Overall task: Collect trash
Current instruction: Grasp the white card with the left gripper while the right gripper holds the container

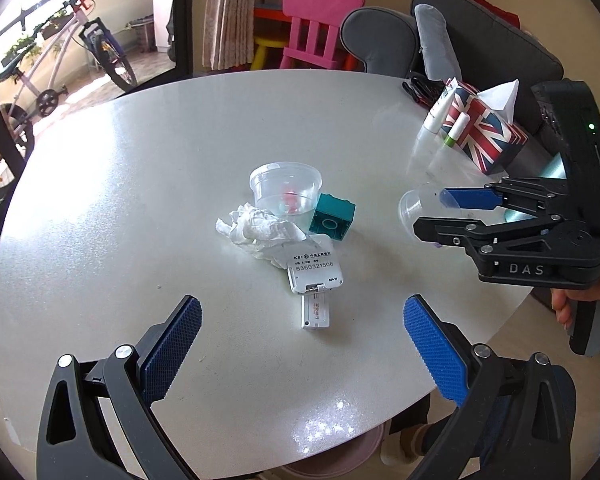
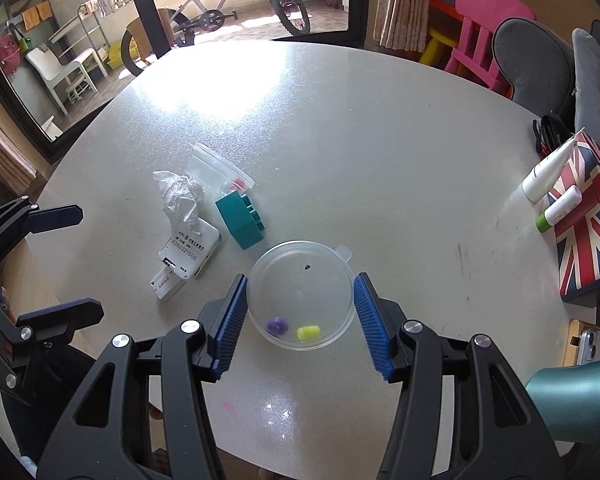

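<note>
Two clear plastic cups are on the round pale grey table (image 2: 380,140). One of them, a clear plastic cup with a small tab on its rim (image 2: 301,294), sits between the blue ribbed pads of the right gripper (image 2: 300,322). Both pads touch its sides, so that gripper is clamped on it, held up off the tabletop and tipped so the mouth faces the camera. Inside it I count two tiny bits: one purple (image 2: 277,325) and one yellow (image 2: 308,332).

The other clear plastic cup (image 1: 285,188) stands upright mid-table with something small and red inside. One crumpled white tissue (image 1: 260,230) lies just beside it, and one teal toy building block (image 1: 332,218) touches its other side. One white card-reader gadget with printed numbers (image 1: 315,270) lies partly under the tissue's edge, with a white stick plugged into its near end.

The left gripper (image 1: 302,350) hovers low over the near edge of the table, its fingers spread wide with nothing between them, pointing at that little pile.

Further out, at the table's edge, stands one Union Jack tissue box (image 1: 486,130), with two white tubes (image 1: 440,110) leaning against it, one of them green-capped.
</note>
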